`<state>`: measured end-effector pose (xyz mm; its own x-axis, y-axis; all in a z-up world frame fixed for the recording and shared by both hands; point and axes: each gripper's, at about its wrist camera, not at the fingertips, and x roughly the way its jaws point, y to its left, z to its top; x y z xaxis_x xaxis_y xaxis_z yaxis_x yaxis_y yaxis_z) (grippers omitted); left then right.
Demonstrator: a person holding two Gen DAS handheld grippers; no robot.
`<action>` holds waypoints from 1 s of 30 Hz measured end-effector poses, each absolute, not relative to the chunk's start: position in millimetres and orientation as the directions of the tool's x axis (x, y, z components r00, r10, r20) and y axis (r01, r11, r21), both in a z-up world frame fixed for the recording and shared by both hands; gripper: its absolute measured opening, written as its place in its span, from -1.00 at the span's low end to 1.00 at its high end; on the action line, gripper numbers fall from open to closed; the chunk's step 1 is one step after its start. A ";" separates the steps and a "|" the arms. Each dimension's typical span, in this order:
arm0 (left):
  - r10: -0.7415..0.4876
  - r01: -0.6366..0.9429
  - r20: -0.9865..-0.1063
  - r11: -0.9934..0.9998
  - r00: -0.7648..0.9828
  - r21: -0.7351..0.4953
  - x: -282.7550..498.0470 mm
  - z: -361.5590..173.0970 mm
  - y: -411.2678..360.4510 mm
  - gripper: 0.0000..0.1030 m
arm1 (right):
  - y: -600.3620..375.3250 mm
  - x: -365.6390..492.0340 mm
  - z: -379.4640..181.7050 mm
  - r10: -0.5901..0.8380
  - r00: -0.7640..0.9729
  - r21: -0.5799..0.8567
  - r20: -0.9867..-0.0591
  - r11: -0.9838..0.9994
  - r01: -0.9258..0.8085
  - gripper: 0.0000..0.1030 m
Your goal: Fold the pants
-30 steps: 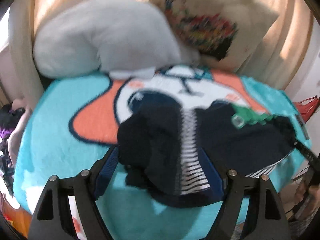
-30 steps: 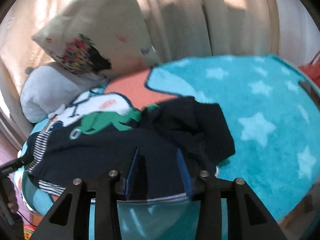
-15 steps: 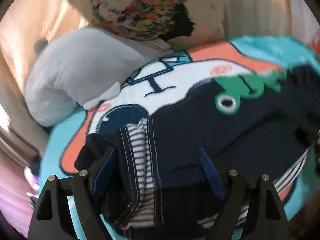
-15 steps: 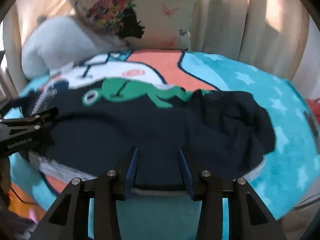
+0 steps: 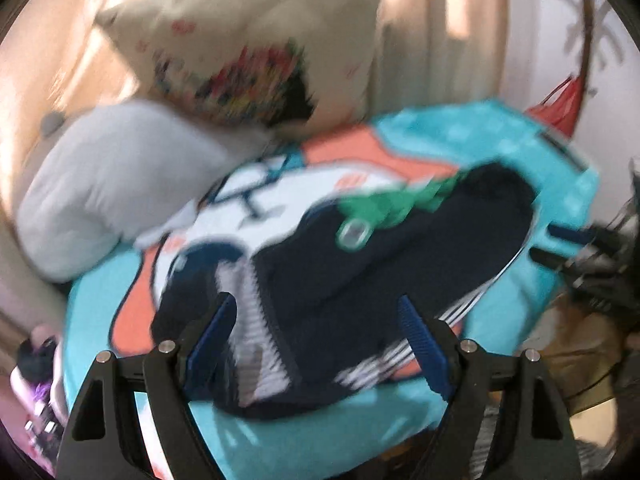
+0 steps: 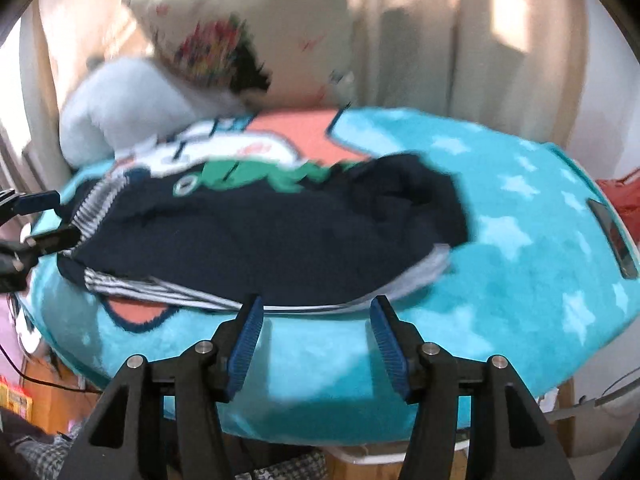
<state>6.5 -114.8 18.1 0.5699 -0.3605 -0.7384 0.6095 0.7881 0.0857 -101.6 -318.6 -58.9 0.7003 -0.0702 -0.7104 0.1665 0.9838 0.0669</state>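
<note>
The dark navy pants (image 5: 400, 264) with a green frog print and striped lining lie folded over on the teal blanket (image 5: 500, 152); they also show in the right wrist view (image 6: 260, 240). My left gripper (image 5: 318, 328) is open, hovering above the pants' striped end. My right gripper (image 6: 314, 328) is open and empty, just in front of the pants' near edge. The left gripper also appears at the left edge of the right wrist view (image 6: 48, 220), and the right gripper at the right edge of the left wrist view (image 5: 560, 246).
A grey pillow (image 5: 112, 192) and a cream printed cushion (image 5: 248, 52) lean against beige curtains (image 6: 440, 40) at the back. A red item (image 6: 624, 200) sits at the far right. A dark flat object (image 6: 612, 232) lies on the blanket's right edge.
Both grippers have let go of the pants, opened and pulled back toward the near edge. The pants now lie flat on the blanket.
</note>
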 end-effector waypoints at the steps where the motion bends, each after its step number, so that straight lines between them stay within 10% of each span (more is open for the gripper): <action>1: -0.387 0.625 -0.733 0.778 0.560 0.068 11.0 26.1 -123.5 0.60 | -325.8 -108.1 -55.4 -0.080 0.717 0.076 -0.693 0.980 0.183 0.19; 11: -0.600 0.806 -0.765 0.560 0.236 -0.191 70.8 32.3 -273.7 0.63 | -386.9 -107.3 -61.2 -0.005 0.780 0.344 -0.625 0.896 0.281 0.31; 30: -0.485 0.868 -0.873 0.414 -0.045 -0.275 96.7 -67.6 -393.3 0.57 | -379.5 -58.9 -90.2 0.011 0.792 0.356 -0.610 0.897 0.261 0.31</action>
